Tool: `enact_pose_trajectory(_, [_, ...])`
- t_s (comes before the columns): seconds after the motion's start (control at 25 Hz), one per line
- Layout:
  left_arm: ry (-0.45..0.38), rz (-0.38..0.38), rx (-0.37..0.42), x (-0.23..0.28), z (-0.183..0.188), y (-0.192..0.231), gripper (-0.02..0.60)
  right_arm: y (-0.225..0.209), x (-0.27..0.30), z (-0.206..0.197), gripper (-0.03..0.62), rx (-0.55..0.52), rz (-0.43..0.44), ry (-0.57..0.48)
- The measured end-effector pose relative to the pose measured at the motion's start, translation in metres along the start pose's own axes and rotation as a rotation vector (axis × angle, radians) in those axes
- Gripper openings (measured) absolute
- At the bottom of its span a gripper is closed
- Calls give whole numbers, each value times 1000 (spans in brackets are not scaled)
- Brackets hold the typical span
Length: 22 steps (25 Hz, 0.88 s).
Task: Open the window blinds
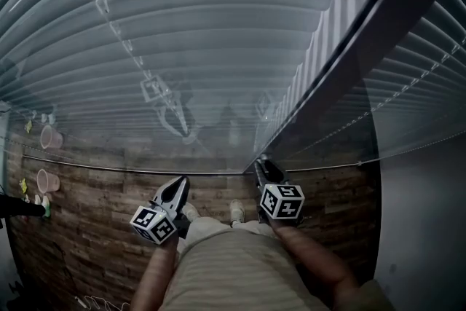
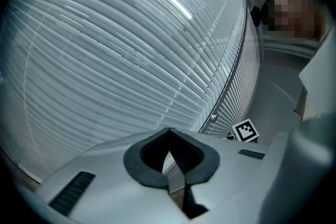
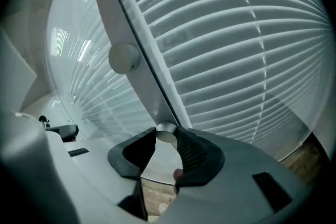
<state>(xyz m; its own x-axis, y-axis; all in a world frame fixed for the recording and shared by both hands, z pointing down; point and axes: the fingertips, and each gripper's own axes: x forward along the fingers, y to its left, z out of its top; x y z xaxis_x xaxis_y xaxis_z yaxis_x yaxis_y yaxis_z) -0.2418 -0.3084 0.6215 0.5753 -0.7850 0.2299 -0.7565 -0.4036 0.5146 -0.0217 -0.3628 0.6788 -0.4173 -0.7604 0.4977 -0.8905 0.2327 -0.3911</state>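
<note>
Two sets of white slatted blinds [image 1: 182, 47] hang in front of me, with a dark frame bar [image 1: 342, 62] slanting between them. The slats lie nearly flat against each other. My right gripper [image 1: 261, 165] points at the foot of that bar. In the right gripper view its jaw tips [image 3: 167, 136] pinch the round lower end of the thin tilt wand [image 3: 157, 97], which runs up along the frame. My left gripper [image 1: 178, 182] is held level beside it, facing the left blinds [image 2: 105, 60]. Its jaws [image 2: 168, 136] are shut with nothing between them.
Wood-plank floor [image 1: 95, 229] lies below the blinds' bottom rail [image 1: 109, 167]. Two pink cups [image 1: 49, 136] sit at the far left. My shoes [image 1: 237, 209] stand close to the window. A round knob [image 3: 124, 57] sticks out of the frame above the right gripper. A plain wall [image 1: 422, 229] is at the right.
</note>
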Motion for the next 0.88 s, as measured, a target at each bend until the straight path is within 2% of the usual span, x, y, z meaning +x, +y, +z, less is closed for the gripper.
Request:
enact_pose_trajectory(0.08, [1,-1,-3,-2,-1,2,15,-1,-1,0,129,95,27,-10])
enact_pose_trajectory(0.16, [0,0,-9,-3,-1,5,15,-3,-2,0,127,269,120,-24])
enact_pose_trajectory(0.24, [-3,6,-9,-4,1,6,15,-7,-1,0,126,528,260,-40])
enact_pose_trajectory(0.4, [1,17,-14,-5,1,8,15,-15,5,-7,126,1189,616,-112])
enact_pose_trajectory(0.44, [3,15,-14,-5,1,8,15,-15,6,-8,126,1323,693,-138])
enact_pose_trajectory(0.52, [6,7,-11,-4,0,7,15,-12,7,-7,126,1523,828,-182])
enact_pose_trajectory(0.6, [6,1,-14,-3,-2,7,15,-10,8,-8,126,1640,938,-219])
enact_pose_trajectory(0.68, [4,0,-21,-3,-3,7,15,-10,8,-9,126,1689,1009,-242])
enact_pose_trajectory(0.8, [4,3,-17,-3,-3,7,15,-10,9,-10,126,1702,1033,-240])
enact_pose_trajectory(0.88, [9,6,-22,-2,-4,6,15,-11,10,-10,126,1666,990,-223])
